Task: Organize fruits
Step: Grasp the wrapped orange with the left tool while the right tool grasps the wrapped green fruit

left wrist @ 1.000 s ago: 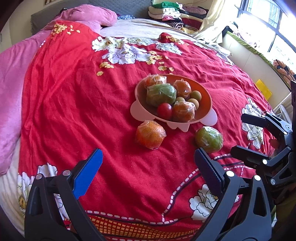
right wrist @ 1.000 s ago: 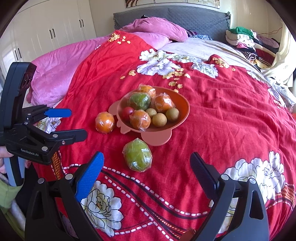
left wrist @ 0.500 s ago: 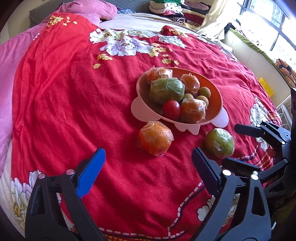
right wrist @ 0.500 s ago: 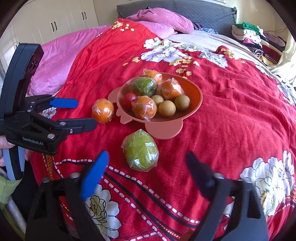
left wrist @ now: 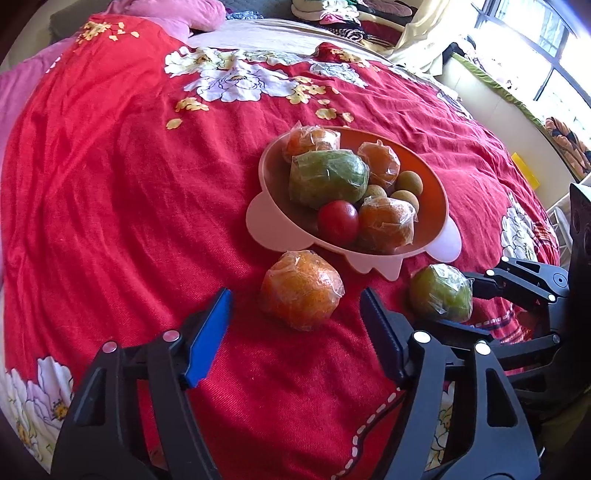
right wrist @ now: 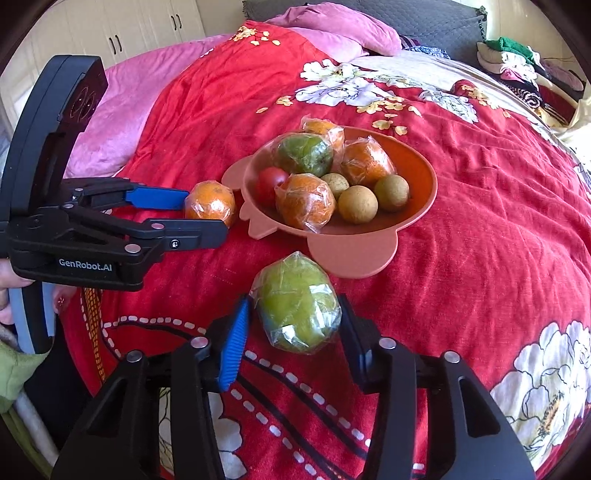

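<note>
A plastic-wrapped orange (left wrist: 301,290) lies on the red bedspread in front of the orange bowl (left wrist: 441,195). My left gripper (left wrist: 293,299) straddles it with its jaws closing, and a gap shows on each side. To its right a wrapped green fruit (right wrist: 297,308) rests on the bedspread. My right gripper (right wrist: 293,306) is closing on it, both pads against the wrap. The bowl (right wrist: 417,166) holds several wrapped oranges, a green fruit, a red tomato and small brown fruits.
The red flowered bedspread (left wrist: 110,184) covers the bed, with pink pillows (right wrist: 332,26) at the head. Folded clothes (right wrist: 517,62) are piled at the far right. A window and a sill run along the right side. A hand (right wrist: 5,291) holds the left gripper's handle.
Both grippers have sunk toward the bed and narrowed their jaws. The left now flanks the orange; the right has come down around the green fruit and touches it.
</note>
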`<move>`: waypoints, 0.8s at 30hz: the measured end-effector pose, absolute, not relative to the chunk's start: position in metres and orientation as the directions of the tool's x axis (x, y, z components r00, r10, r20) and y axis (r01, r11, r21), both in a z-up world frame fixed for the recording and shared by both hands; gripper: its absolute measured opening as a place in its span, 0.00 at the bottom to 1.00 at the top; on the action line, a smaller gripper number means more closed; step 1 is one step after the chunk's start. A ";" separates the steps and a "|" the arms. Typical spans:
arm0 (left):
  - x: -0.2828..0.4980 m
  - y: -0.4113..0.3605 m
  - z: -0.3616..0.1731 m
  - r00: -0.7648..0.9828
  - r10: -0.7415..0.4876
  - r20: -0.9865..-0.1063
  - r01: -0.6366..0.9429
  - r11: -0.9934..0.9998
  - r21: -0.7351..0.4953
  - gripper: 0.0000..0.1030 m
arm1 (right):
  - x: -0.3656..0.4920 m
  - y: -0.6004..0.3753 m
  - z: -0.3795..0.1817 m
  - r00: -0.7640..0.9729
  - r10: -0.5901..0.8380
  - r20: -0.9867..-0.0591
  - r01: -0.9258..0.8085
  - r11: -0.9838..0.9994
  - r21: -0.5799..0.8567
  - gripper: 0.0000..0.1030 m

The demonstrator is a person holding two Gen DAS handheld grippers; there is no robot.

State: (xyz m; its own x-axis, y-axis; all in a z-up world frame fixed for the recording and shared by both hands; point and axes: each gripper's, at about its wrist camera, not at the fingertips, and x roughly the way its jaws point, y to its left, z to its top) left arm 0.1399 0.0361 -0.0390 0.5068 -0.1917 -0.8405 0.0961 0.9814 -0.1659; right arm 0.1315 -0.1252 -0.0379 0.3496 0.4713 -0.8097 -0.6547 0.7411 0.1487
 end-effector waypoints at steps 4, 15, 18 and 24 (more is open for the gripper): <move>0.144 0.035 -0.043 0.504 -0.195 -0.842 0.099 0.981 -0.168 0.50 | 0.131 -0.128 -0.036 0.341 0.481 -0.807 -0.654 0.738 0.164 0.39; 0.151 0.036 -0.044 0.502 -0.206 -0.840 0.114 0.978 -0.172 0.35 | 0.125 -0.134 -0.028 0.333 0.505 -0.796 -0.646 0.738 0.198 0.39; 0.146 0.035 -0.037 0.510 -0.226 -0.830 0.122 0.974 -0.190 0.34 | 0.122 -0.136 -0.025 0.337 0.512 -0.790 -0.641 0.739 0.206 0.39; 0.135 0.032 -0.023 0.525 -0.253 -0.812 0.140 0.968 -0.210 0.34 | 0.119 -0.140 -0.016 0.353 0.520 -0.778 -0.637 0.742 0.207 0.39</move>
